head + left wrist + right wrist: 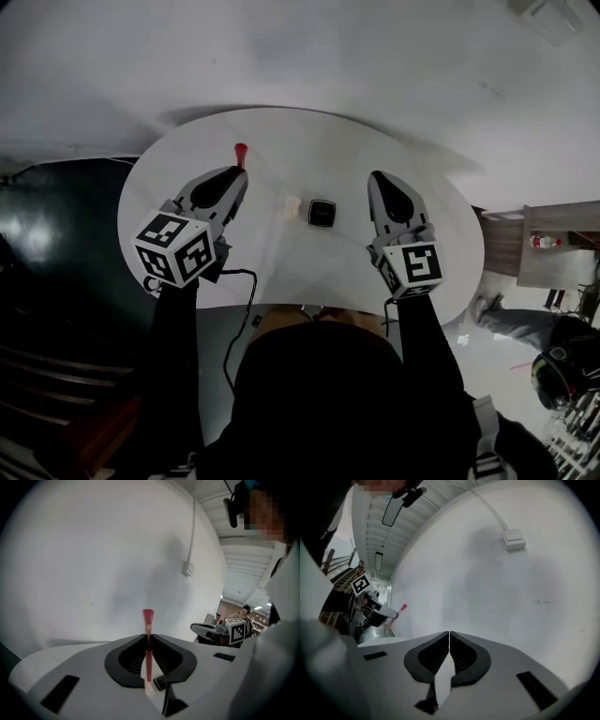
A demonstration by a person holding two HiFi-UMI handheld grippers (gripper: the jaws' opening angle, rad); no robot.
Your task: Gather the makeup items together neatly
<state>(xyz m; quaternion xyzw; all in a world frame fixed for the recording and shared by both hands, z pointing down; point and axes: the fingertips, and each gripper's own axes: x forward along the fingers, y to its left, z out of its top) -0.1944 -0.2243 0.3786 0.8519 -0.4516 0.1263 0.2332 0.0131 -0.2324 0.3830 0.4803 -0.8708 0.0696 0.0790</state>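
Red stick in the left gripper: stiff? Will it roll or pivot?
Probably stiff: the red stick stands straight past the left gripper tips, no sag. Thin and pinched at one spot, so it may pivot if bumped. Looks round, so it would likely roll on the table.

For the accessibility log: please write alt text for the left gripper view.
The left gripper is shut on a slim pink makeup stick, whose flared tip stands up past the jaws. Behind it is a plain white wall; the right gripper shows farther right.
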